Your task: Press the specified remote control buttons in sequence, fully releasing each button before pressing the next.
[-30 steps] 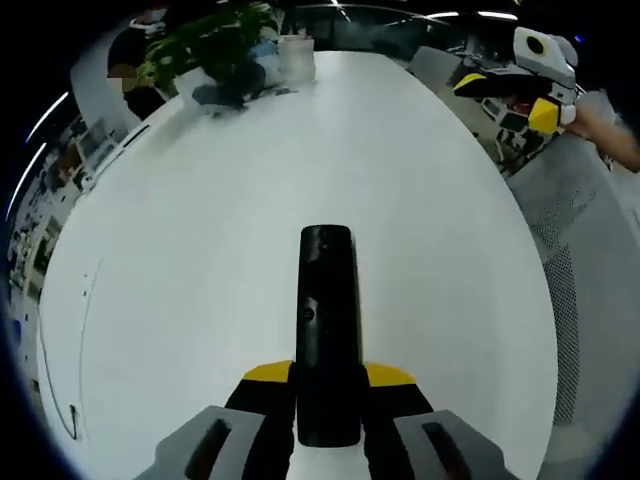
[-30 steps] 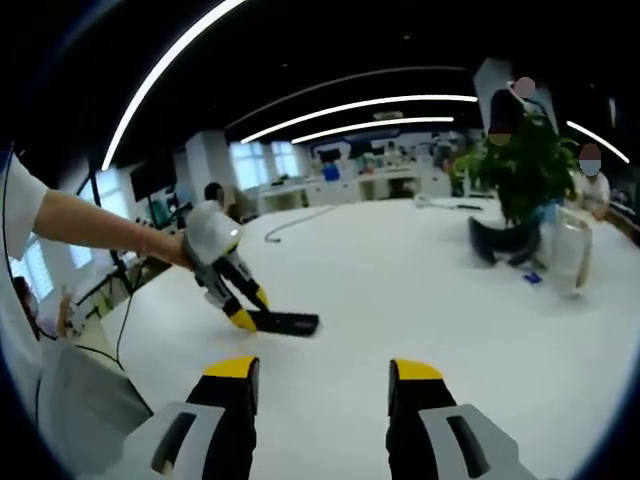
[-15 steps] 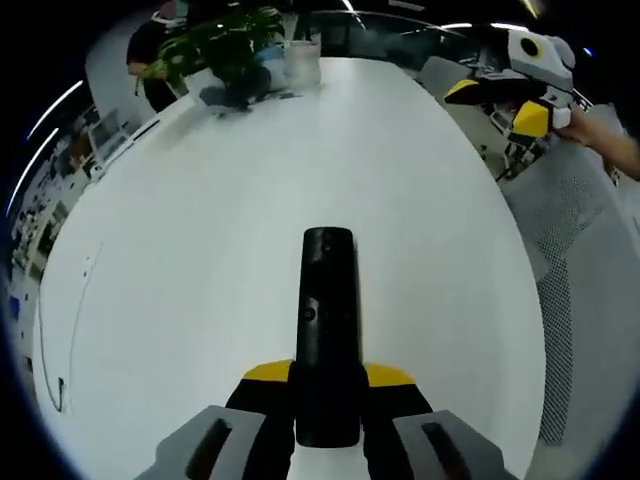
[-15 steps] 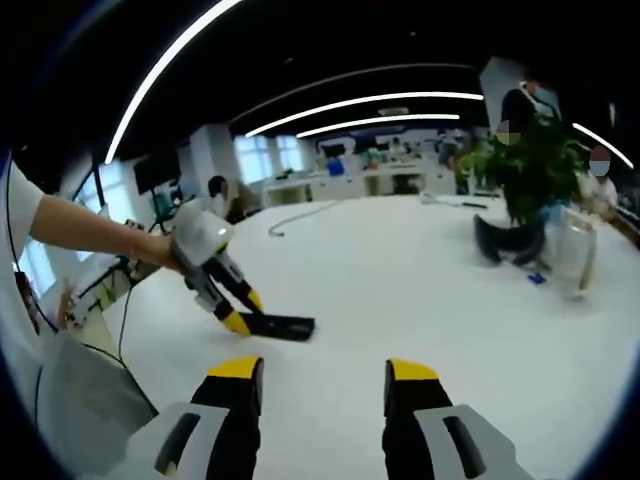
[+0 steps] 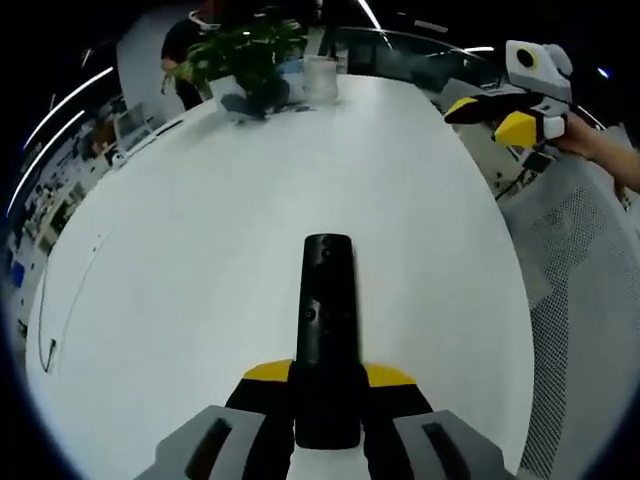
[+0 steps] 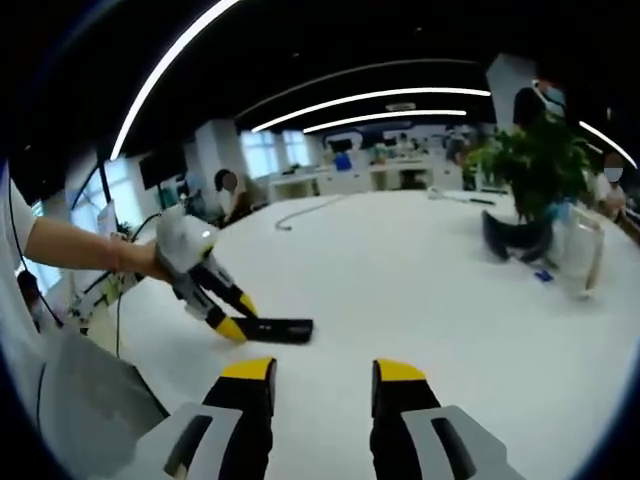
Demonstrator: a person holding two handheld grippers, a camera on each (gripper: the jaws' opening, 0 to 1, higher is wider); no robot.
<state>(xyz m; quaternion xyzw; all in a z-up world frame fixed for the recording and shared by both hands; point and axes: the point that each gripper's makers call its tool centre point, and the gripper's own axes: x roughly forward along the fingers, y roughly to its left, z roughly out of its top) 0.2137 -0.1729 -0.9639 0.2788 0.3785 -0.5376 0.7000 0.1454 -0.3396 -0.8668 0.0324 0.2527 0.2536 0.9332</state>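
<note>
Left gripper (image 5: 328, 385) is clamping the near end of the long black plastic remote control (image 5: 327, 320), which is lying on the white table (image 5: 200, 250). Right gripper (image 6: 322, 372), jaws narrowly parted and empty, is hovering well apart. No button looks pressed yet; next, I judge, it must descend onto one. Since earlier, its jaws have narrowed.

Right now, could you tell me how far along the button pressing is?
Done: the left gripper is shut on the black remote, holding it just above the white table. In hand: the right gripper hangs open, away from the remote. Left: every press, as far as the views show; nothing touches a button.
</note>
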